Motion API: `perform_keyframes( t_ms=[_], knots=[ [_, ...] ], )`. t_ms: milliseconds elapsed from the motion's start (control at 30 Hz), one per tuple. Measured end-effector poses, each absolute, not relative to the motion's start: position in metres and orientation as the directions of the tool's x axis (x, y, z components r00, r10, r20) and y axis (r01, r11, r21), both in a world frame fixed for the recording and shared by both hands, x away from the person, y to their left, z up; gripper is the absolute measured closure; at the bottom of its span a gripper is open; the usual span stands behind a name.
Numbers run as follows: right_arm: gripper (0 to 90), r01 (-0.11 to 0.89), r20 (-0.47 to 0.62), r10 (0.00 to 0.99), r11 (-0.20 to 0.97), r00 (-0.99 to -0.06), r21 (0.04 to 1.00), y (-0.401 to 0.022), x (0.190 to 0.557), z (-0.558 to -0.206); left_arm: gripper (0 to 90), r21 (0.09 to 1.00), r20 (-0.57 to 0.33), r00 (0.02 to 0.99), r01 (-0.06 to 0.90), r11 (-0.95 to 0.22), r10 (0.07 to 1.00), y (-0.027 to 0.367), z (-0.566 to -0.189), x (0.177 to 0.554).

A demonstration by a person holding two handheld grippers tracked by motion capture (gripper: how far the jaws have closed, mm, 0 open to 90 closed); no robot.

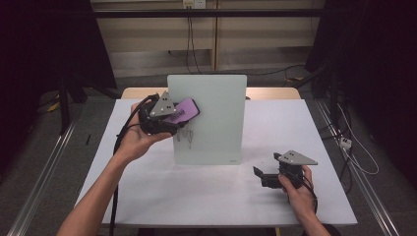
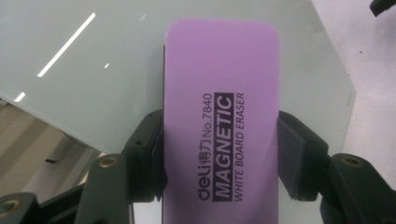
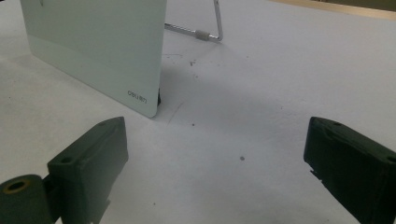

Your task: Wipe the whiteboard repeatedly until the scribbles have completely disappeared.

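White bench (image 1: 196, 196) carried an upright board (image 1: 216, 123) on a wire stand. My left tool (image 1: 167, 118) clamped the eraser (image 2: 219, 116) against its face; hard wiping risked tipping it. Right tool (image 1: 268, 175) rested wide open, empty.

Overall light: the high view is dim, its sides and corners nearly black; the white surface (image 1: 216, 187) is the brightest area.
Glare: bright streaks cross the glass whiteboard (image 2: 84, 70) in the left gripper view.
Shadows: soft, faint shade beside the board's foot.
Focus: eraser (image 2: 219, 116) lettering crisp; near jaws slightly soft.
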State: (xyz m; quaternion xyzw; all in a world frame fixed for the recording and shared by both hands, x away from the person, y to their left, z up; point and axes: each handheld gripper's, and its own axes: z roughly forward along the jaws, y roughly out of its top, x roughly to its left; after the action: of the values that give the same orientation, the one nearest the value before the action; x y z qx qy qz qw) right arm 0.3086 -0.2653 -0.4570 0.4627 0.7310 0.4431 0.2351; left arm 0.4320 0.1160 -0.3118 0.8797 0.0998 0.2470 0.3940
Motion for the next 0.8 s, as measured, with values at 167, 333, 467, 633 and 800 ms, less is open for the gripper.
perform_keyframes(
  t_ms=[167,333,467,633,800],
  knots=[
    [6.1,0.468,0.066,0.884,0.18,-0.463,0.865,-0.265,0.309,-0.457,41.3,0.734,0.355,0.864,-0.022,-0.679,0.356,0.114,-0.32,0.429],
    [6.1,0.467,0.066,0.885,0.179,-0.462,0.866,-0.265,0.309,-0.457,41.2,0.727,0.351,0.87,-0.02,-0.687,0.346,0.113,-0.325,0.427],
    [6.1,0.466,0.065,0.884,0.181,-0.463,0.866,-0.265,0.309,-0.457,41.2,0.724,0.336,0.88,-0.014,-0.69,0.335,0.113,-0.33,0.425],
    [6.1,0.468,0.066,0.886,0.178,-0.459,0.866,-0.266,0.309,-0.457,41.2,0.725,0.34,0.879,-0.019,-0.689,0.334,0.114,-0.332,0.425],
    [6.1,0.466,0.065,0.883,0.181,-0.464,0.866,-0.265,0.308,-0.457,41.3,0.738,0.352,0.864,-0.021,-0.675,0.359,0.117,-0.322,0.427]
  ],
)
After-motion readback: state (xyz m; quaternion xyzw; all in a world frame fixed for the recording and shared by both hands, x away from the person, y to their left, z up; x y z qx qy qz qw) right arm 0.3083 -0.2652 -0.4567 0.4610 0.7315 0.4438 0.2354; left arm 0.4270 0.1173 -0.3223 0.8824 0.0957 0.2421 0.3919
